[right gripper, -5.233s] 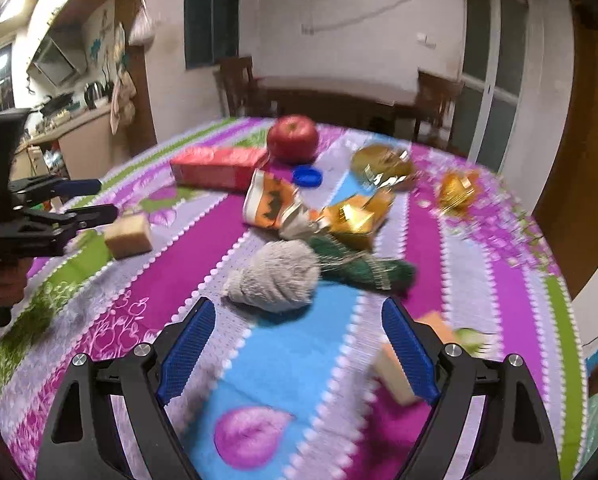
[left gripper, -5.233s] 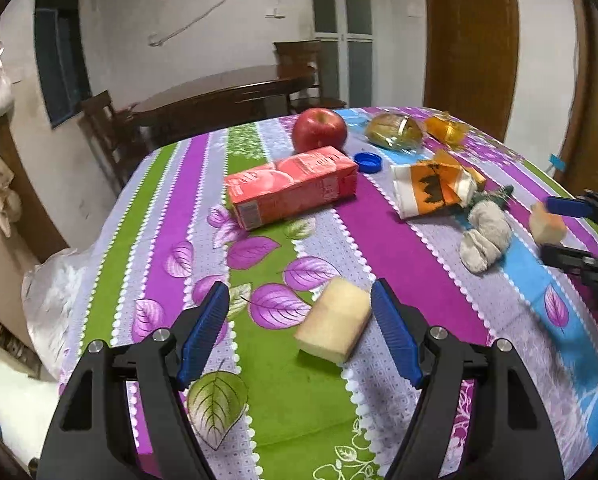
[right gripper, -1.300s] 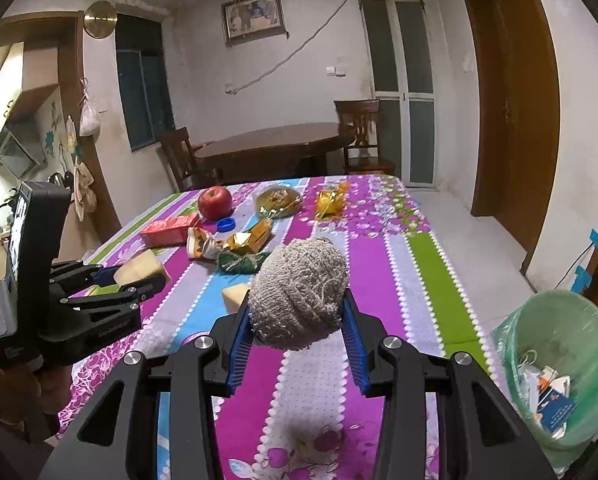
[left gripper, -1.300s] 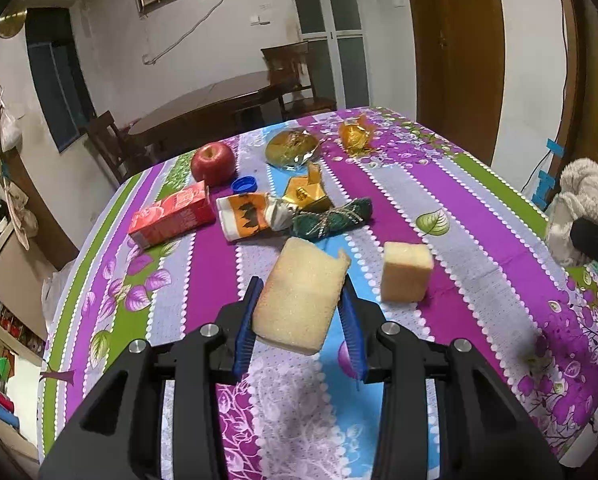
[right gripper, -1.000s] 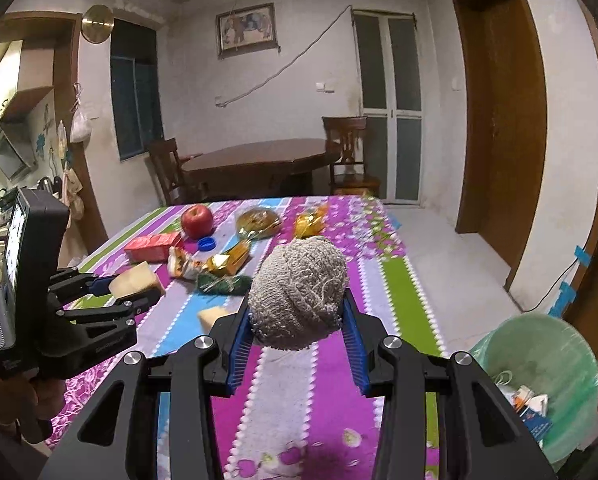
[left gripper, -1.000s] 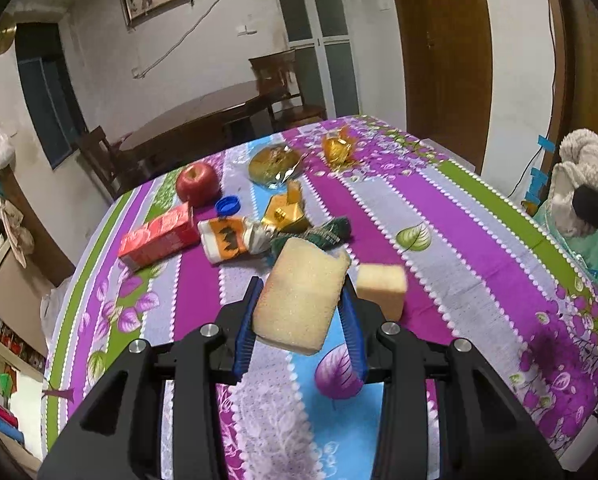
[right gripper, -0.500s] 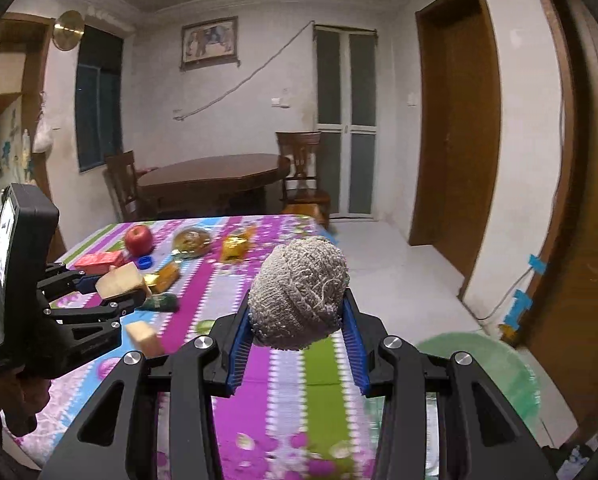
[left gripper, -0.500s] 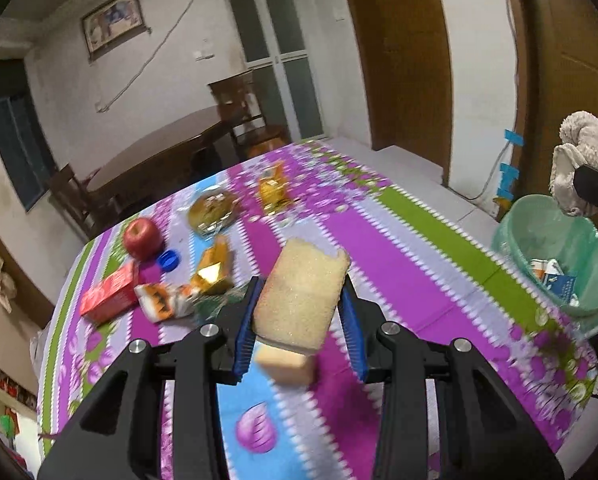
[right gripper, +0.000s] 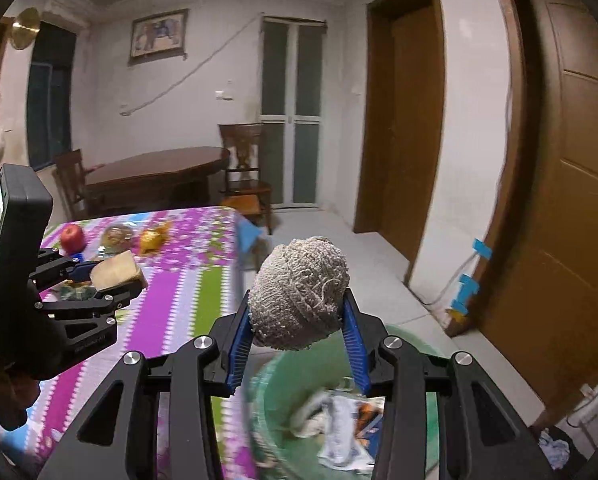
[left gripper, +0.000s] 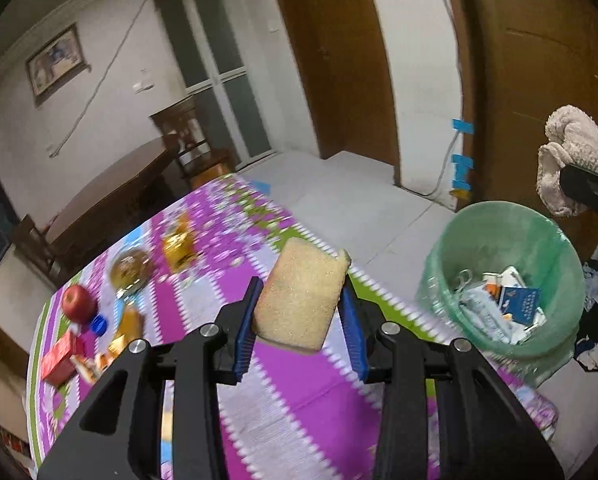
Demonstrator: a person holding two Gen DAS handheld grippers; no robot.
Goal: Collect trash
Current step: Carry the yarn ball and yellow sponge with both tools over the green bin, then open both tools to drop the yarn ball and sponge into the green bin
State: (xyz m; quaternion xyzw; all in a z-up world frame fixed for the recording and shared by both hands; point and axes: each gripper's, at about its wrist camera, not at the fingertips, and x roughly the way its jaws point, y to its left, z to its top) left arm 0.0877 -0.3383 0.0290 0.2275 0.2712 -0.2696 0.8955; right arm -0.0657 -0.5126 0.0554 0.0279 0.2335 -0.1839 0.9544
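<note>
Left claw [left gripper: 301, 320] is clamped on my tan sponge [left gripper: 301, 294] above the surface's [left gripper: 299, 392] edge; right claw [right gripper: 297, 330] grips the grey knitted wad [right gripper: 299, 292] over the green bin [right gripper: 283, 384] of trash.

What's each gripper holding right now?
Left gripper: closed on a yellow sponge.
Right gripper: closed on a balled grey rag.

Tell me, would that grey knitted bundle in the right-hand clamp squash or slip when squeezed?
The grey knitted bundle probably squashes: it bulges over the right gripper pads. Its rough weave likely resists slipping. It looks light, held by its lower part without sagging.
</note>
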